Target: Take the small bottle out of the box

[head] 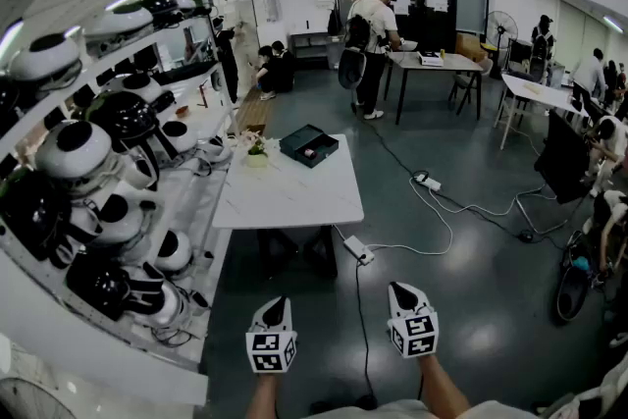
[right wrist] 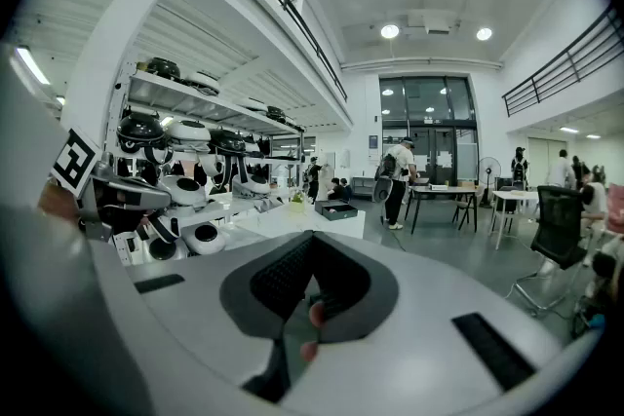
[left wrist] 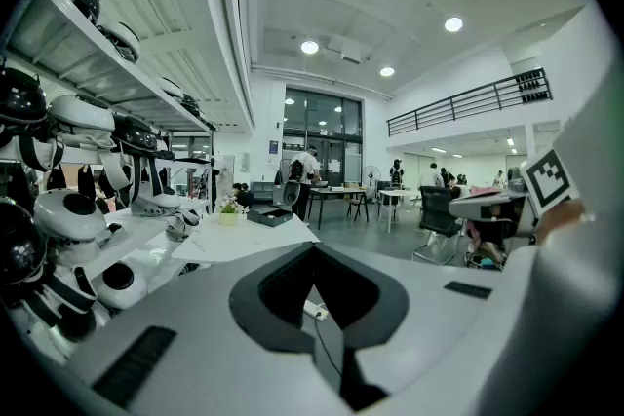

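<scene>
Dark box (head: 308,145) sat far off on the table (head: 285,201); left gripper (head: 276,307) and right gripper (head: 402,292) were closed and empty, and the power strip (head: 358,250) could trip the approach.

Both claws low over open floor (head: 471,289); left claw (head: 278,304) and right claw (head: 402,290) are well short of the table (head: 289,196). Straight ahead, the table's near half is bare; the box (head: 308,144) and a potted plant (head: 257,150) sit at its far end. Left of the left claw, shelving (head: 98,348) packed with helmet-like shells (head: 74,147) runs along the table's left edge, tight there. Ahead of the right claw, a power strip (head: 359,250) and cables (head: 442,211) lie on the floor. The table's right side is open.
</scene>
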